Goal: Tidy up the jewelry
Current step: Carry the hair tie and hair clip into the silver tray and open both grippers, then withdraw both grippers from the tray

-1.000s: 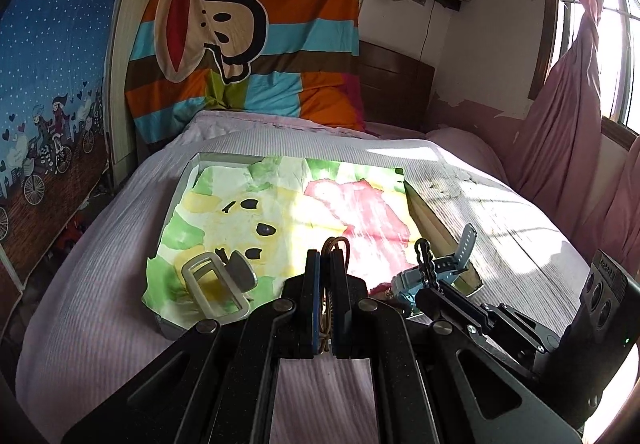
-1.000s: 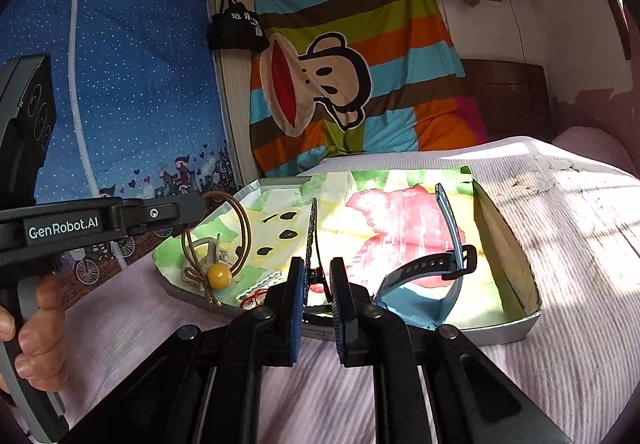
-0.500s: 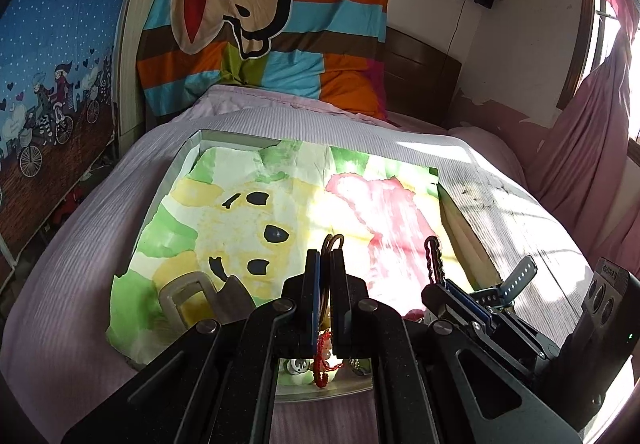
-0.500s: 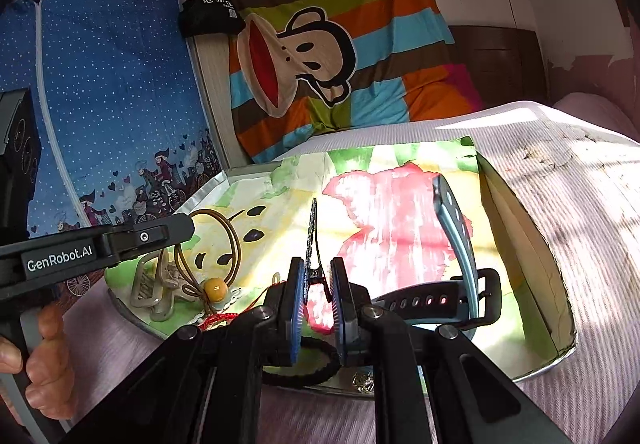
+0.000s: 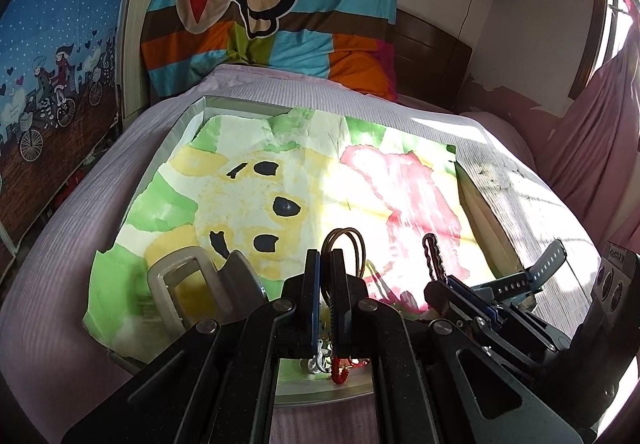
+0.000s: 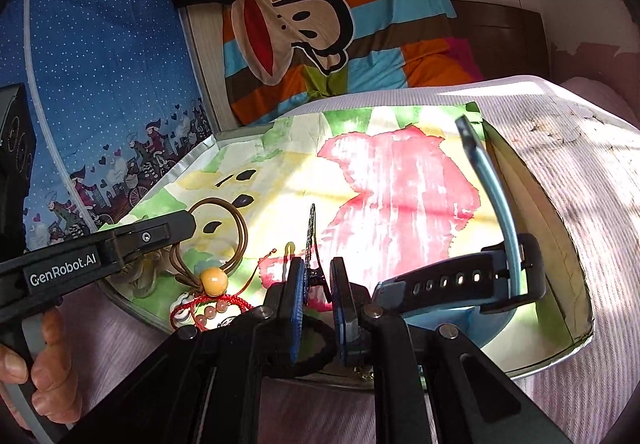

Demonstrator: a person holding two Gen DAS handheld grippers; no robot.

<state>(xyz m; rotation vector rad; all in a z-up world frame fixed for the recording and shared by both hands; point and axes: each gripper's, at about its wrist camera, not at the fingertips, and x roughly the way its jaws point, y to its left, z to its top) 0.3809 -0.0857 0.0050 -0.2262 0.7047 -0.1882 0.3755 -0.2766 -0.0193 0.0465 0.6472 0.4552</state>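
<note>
Left gripper (image 5: pixel 326 276) pinches a brown cord loop (image 5: pixel 344 244) low in the frame, over the shallow tray (image 5: pixel 240 105). Right gripper (image 6: pixel 316 284) clamps a black toothed clip (image 6: pixel 311 234), bottom centre. Beside it a blue-grey rubber watch strap (image 6: pixel 486 179) curves near the tray's right wall. Wrinkled painted paper (image 6: pixel 392 179) above lies bare.

A tray (image 5: pixel 192 115) lies on the bed (image 5: pixel 60 244), a painted sheet (image 5: pixel 280 179) inside it. At the sheet's near left sits a buckle (image 5: pixel 180 284); a bead bracelet (image 6: pixel 212 308) lies at the near edge, a watch (image 6: pixel 480 276) at the near right. A striped blanket (image 5: pixel 280 23) hangs beyond the tray's far side.
</note>
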